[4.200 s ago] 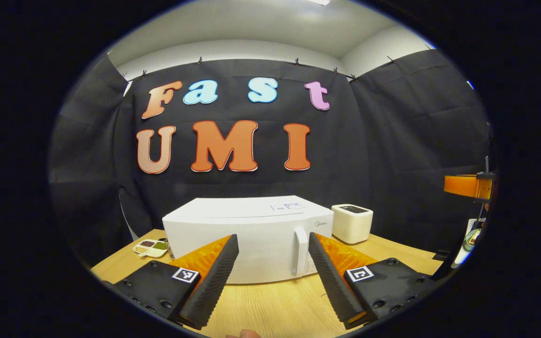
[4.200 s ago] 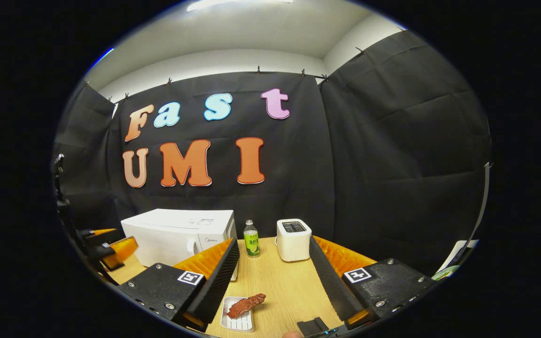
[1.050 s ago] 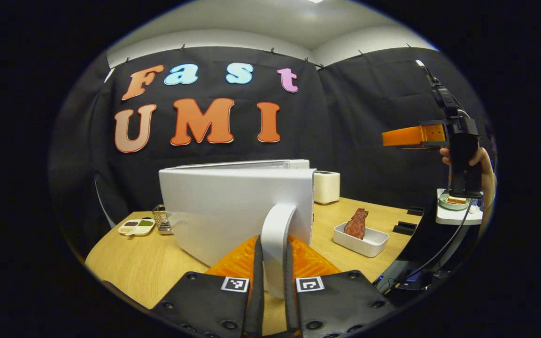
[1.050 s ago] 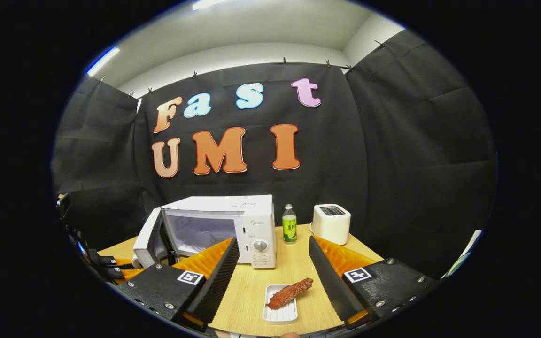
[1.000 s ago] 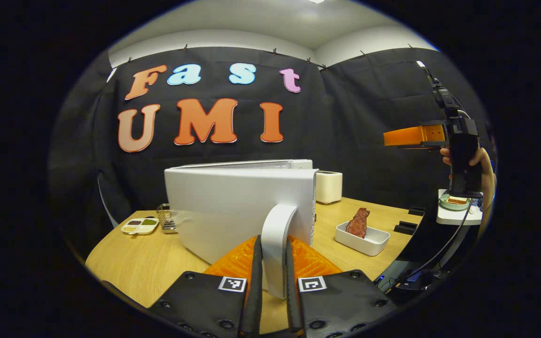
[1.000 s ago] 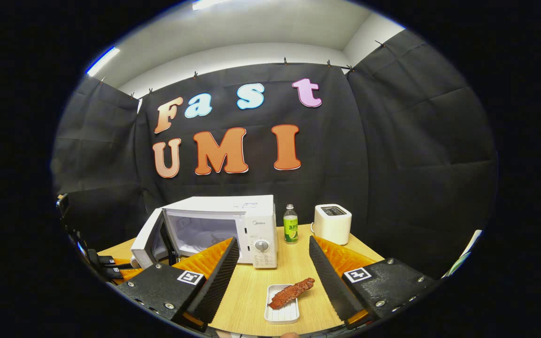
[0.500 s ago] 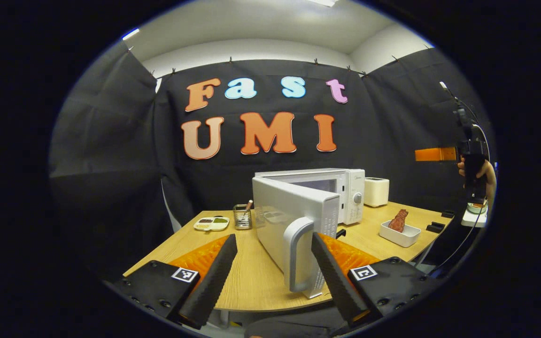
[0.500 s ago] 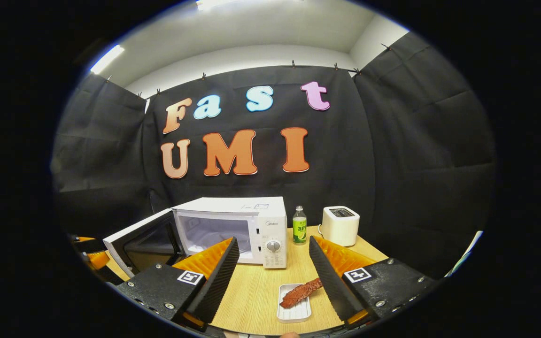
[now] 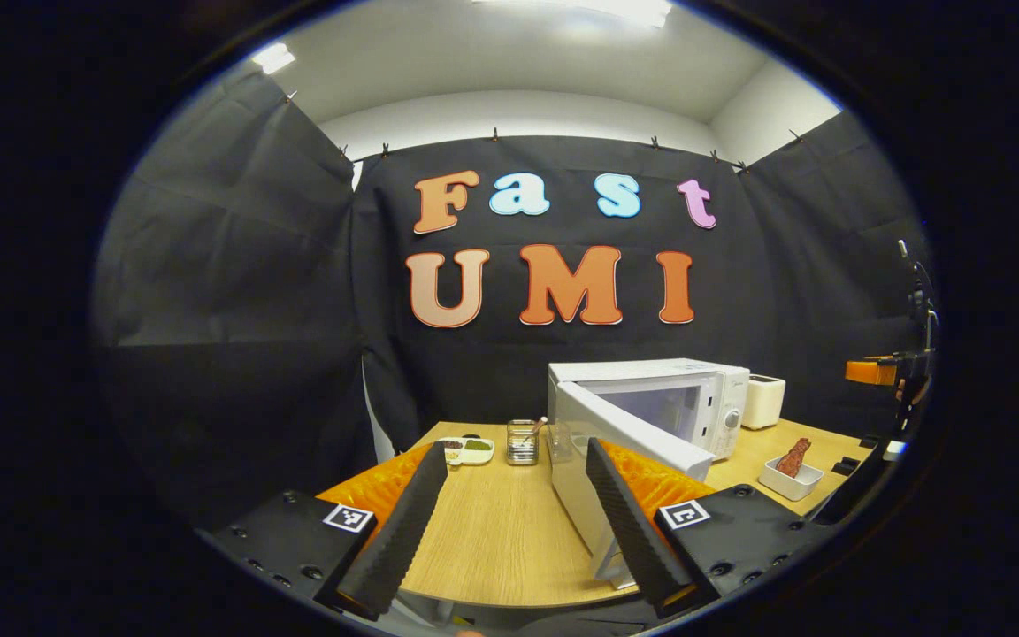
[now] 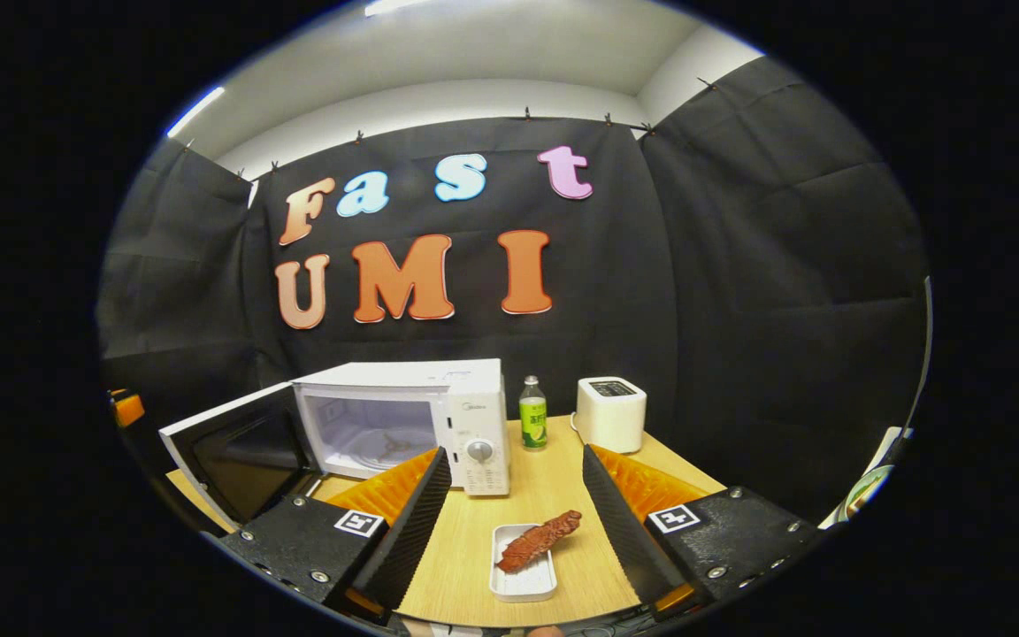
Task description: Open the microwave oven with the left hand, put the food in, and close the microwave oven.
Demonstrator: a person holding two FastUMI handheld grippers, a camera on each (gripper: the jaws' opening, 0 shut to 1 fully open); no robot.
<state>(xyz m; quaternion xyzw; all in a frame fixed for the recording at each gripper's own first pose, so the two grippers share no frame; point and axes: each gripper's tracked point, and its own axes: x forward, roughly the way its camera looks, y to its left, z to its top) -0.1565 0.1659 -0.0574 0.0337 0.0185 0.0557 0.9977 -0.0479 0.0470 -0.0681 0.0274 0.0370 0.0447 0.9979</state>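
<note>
Microwave (image 10: 403, 416) door (image 10: 240, 451) swung wide to left, cavity (image 10: 368, 433) mouth unblocked from front. Bare table (image 10: 554, 495) strip between control panel (image 10: 478, 451) and tray (image 10: 523, 571) with food (image 10: 538, 540). Bottle (image 10: 532, 413) and toaster (image 10: 611, 411) stand right of oven, behind that path (not in it). In left gripper view, door (image 9: 629, 442) edge juts toward viewer; cup (image 9: 522, 441) and dish (image 9: 467, 451) sit left of it, well apart from opening.

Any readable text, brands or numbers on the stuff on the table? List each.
Nothing legible:
Brand mark on the microwave front: too small to read.
Sticker on the microwave top: blurred.
Print around the dial: too small.
Bottle label: too small.
Toaster: no text seen.
</note>
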